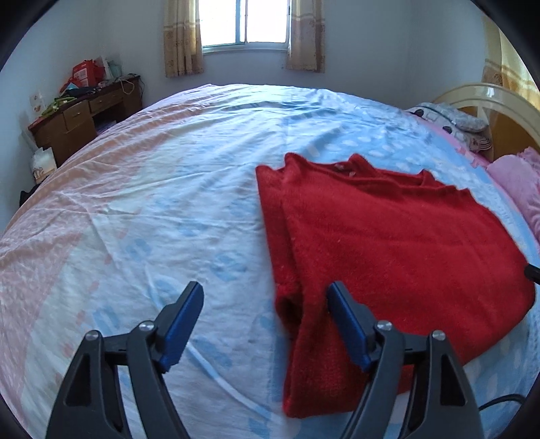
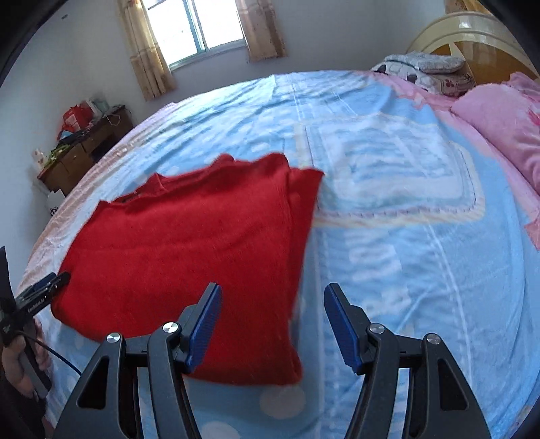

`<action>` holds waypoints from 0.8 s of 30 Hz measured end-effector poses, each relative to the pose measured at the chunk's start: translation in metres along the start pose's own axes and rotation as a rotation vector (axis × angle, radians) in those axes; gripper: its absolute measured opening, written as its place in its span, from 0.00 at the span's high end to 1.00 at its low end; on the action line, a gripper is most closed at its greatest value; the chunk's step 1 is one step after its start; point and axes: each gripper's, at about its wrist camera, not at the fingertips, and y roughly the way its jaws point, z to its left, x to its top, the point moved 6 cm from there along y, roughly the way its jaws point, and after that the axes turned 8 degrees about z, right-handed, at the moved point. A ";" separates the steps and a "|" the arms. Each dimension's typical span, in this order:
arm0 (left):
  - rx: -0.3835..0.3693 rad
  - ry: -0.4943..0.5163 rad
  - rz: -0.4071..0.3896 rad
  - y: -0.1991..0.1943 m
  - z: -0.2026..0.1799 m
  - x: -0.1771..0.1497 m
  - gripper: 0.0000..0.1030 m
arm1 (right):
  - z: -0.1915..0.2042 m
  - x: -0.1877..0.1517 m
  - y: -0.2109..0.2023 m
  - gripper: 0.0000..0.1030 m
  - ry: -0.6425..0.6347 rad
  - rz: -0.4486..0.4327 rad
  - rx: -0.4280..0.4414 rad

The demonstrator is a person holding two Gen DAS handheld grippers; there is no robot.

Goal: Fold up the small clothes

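A red sweater (image 1: 398,243) (image 2: 189,250) lies flat on the bed (image 1: 168,202) (image 2: 388,236), spread over a light blue and white patterned sheet, toward the near edge of the bed and well apart from the headboard (image 1: 486,101) (image 2: 469,30). Its sides are folded inward, giving a roughly rectangular shape with doubled layers visible along both long edges. The left hand-held gripper (image 1: 265,324) hovers above the near left corner of the garment with its blue-padded fingers (image 1: 184,324) spread wide; one finger stands over bare sheet, the other over red fabric, and nothing is held between them. The right hand-held gripper (image 2: 271,327) is likewise spread apart and empty, straddling the garment's near right edge, one finger over the sweater and the other over the sheet. In the right wrist view the left hand-held gripper (image 2: 44,287) appears at the garment's far side, held in the person's hand (image 2: 17,361), its tips close to the fabric edge; whether they touch cannot be told. Pink bedding (image 1: 519,189) (image 2: 506,125) and patterned pillows (image 1: 449,118) (image 2: 422,71) lie at the headboard end. A wooden desk (image 1: 84,118) (image 2: 81,152) stands beyond the far corner, beneath a curtained window (image 1: 244,22) (image 2: 195,30).
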 end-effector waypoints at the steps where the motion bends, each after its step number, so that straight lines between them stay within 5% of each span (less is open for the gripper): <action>1: 0.006 -0.008 -0.002 0.001 0.001 -0.002 0.19 | -0.002 -0.003 0.005 0.38 0.007 0.012 0.002; 10: 0.010 -0.011 0.007 0.000 0.004 -0.018 0.14 | -0.002 -0.027 0.014 0.39 -0.013 0.054 -0.054; 14: 0.006 -0.024 0.008 0.001 0.005 -0.020 0.12 | 0.009 -0.019 -0.017 0.39 -0.041 -0.068 -0.112; 17: 0.015 -0.036 0.016 0.003 0.006 -0.018 0.08 | 0.034 -0.010 -0.026 0.39 -0.101 -0.116 -0.060; 24: 0.010 -0.045 0.022 0.006 0.008 -0.018 0.04 | 0.034 -0.021 0.018 0.39 -0.062 -0.007 -0.036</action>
